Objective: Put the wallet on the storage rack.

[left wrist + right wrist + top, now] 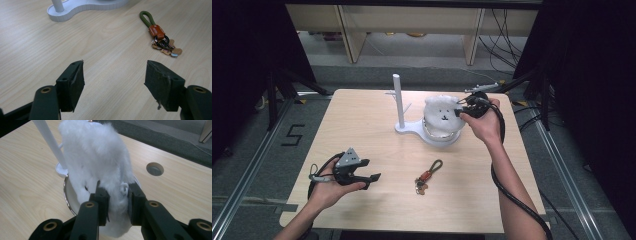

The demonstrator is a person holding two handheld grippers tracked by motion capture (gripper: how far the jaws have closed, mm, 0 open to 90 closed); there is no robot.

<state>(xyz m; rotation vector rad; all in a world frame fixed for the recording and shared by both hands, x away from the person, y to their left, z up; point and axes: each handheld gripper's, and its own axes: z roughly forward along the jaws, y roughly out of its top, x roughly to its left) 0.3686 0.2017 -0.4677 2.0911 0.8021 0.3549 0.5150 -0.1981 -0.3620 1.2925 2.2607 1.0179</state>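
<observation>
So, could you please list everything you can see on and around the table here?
plush toy: 1, white, over the stand's round dish, pinched by the right gripper
stand: 1, white, upright pole on a flat base, table centre
key ring: 1, green loop, orange tag, keys, front centre of the table
table: 1, light wood
shelf unit: 1, pale, behind the table
left gripper: 1, black, front left, fingers apart
right gripper: 1, black, fingers closed on the plush toy
</observation>
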